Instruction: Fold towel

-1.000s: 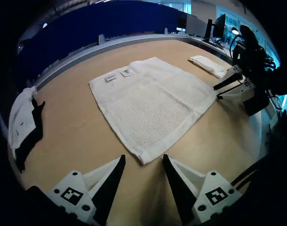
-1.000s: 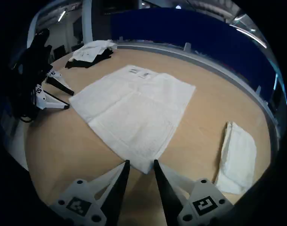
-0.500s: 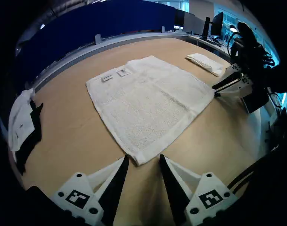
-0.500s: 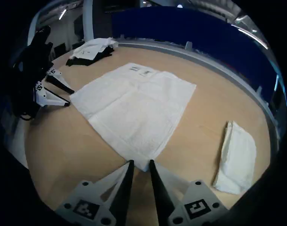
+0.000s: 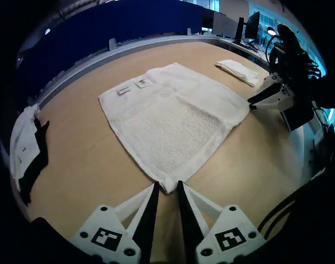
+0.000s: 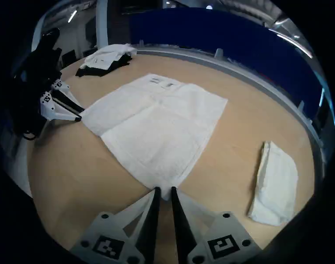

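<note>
A white towel (image 5: 172, 119) (image 6: 158, 127) lies spread flat on the wooden table (image 5: 84, 145), with two small labels (image 5: 132, 86) at its far edge. In the left gripper view my left gripper (image 5: 168, 185) has its fingers drawn in on the towel's near corner. From the right gripper view that same gripper (image 6: 79, 118) pinches the towel's left corner. My right gripper (image 6: 165, 190) is shut on the corner nearest it, and the left gripper view shows it (image 5: 250, 104) at the towel's right corner, held by a hand in a dark glove.
A folded white towel (image 5: 238, 70) (image 6: 275, 182) lies apart near the table's edge. White and black cloths (image 5: 24, 145) (image 6: 106, 57) are heaped at another edge. A blue partition (image 5: 123, 22) (image 6: 220, 35) runs behind the table, with monitors (image 5: 251, 28) beyond.
Both grippers have narrowed from open to shut, each on a corner of the towel. The towel has barely shifted.
</note>
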`<action>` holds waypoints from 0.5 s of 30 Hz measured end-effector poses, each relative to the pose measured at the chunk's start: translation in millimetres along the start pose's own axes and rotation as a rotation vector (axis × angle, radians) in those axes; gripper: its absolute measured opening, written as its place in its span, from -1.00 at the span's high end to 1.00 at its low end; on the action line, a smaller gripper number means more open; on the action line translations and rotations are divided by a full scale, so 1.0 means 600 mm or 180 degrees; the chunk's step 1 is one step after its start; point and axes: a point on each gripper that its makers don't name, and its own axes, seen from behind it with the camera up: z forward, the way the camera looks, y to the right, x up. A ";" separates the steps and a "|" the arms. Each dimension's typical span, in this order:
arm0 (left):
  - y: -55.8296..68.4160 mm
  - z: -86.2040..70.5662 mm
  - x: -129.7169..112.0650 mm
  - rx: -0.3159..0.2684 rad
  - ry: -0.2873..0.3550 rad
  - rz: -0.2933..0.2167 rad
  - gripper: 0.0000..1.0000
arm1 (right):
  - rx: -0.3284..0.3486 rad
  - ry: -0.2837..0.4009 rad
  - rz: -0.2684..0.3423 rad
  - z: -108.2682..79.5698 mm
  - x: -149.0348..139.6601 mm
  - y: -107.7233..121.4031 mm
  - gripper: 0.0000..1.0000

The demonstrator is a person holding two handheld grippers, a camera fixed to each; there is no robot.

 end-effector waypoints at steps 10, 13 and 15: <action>-0.005 -0.001 0.001 0.0072 -0.0006 -0.0017 0.80 | -0.0001 0.0028 -0.0015 -0.005 0.004 0.002 0.70; -0.005 -0.004 0.002 0.0082 -0.0005 -0.0030 0.83 | 0.0005 0.0048 -0.0013 -0.007 0.008 0.002 0.71; -0.006 -0.005 0.002 0.0084 -0.0005 -0.0037 0.84 | 0.0006 0.0053 -0.0010 -0.007 0.009 0.002 0.72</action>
